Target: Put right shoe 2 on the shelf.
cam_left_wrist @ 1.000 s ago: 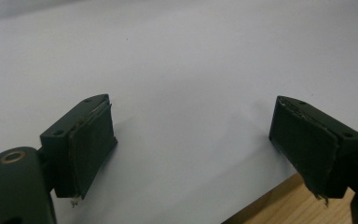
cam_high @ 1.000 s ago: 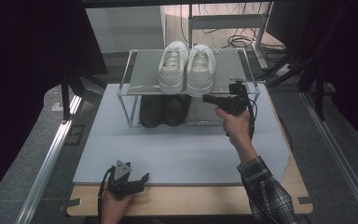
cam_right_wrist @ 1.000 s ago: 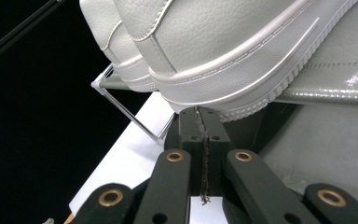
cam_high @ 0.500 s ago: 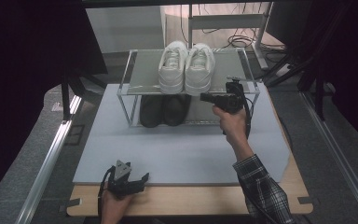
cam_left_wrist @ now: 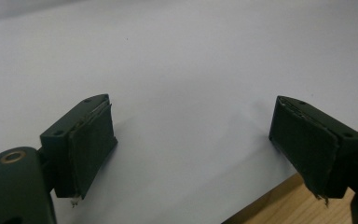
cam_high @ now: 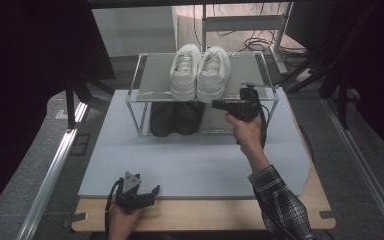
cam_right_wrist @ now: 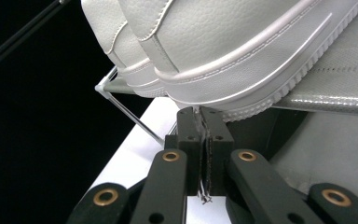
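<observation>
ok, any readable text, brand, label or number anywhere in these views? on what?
None readable. The white sneakers on the rack's top shelf show no legible logo, the black shoes beneath are too dark to tell, and the grippers carry no markings.

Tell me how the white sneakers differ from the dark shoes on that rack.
The white sneakers sit on the rack's top shelf; the black shoes sit on the lower one. The white pair is brightly lit, the black pair shadowed. Both pairs stand side by side, one above the other.
</observation>
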A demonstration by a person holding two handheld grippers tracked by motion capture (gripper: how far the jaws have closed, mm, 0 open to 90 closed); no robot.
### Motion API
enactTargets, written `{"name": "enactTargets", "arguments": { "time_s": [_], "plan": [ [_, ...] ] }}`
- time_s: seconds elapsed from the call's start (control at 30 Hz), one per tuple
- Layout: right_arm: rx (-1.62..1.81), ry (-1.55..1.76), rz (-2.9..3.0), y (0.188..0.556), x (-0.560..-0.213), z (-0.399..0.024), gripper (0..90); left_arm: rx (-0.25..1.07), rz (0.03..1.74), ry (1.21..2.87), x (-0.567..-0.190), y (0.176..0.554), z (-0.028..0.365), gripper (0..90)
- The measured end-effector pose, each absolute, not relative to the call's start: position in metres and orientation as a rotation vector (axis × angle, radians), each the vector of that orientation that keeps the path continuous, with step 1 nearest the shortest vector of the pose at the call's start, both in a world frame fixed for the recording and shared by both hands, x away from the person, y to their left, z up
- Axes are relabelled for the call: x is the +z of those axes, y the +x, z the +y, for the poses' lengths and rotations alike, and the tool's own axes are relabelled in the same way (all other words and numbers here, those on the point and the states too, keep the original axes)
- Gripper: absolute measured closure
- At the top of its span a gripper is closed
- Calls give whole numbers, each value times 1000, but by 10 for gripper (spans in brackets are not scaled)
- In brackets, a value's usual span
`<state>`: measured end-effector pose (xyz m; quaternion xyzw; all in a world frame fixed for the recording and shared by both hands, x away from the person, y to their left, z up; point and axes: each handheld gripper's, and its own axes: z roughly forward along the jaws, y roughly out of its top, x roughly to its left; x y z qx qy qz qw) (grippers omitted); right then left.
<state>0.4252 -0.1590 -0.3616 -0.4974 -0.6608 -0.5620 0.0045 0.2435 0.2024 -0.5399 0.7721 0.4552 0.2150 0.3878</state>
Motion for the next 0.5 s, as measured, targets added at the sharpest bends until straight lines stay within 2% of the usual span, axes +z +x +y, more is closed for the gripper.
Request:
{"name": "enactTargets", "arguments": {
  "time_s": [0.5],
  "plan": [
    [-1740,-1538,-2136,418,-362,-168,744,547,1158,1969,-540,243,203,136]
  ]
}}
